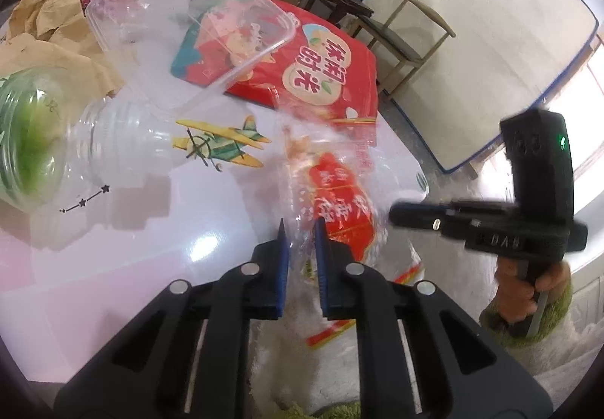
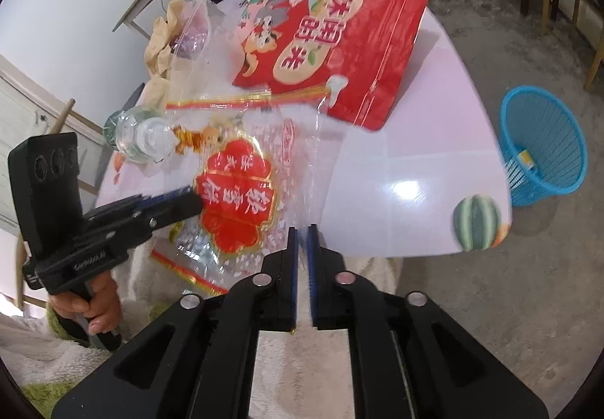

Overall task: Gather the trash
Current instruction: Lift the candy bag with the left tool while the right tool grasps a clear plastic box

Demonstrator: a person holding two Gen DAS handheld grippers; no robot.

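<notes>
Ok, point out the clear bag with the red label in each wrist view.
Left wrist: clear bag with red label sits centre, its near edge between the left gripper fingers.
Right wrist: same bag lies left of centre.
Shared landmark: the large red snack bag lying behind it.

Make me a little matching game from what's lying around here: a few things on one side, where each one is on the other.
Things:
1. clear printed bag
2. big red snack bag
3. blue basket
4. clear bottle

Places:
A. on the floor beside the table
B. flat on the table's far part
C. on its side by brown paper
D. between both grippers' fingers

Pairs: 1-D, 2-B, 3-A, 4-C
</notes>
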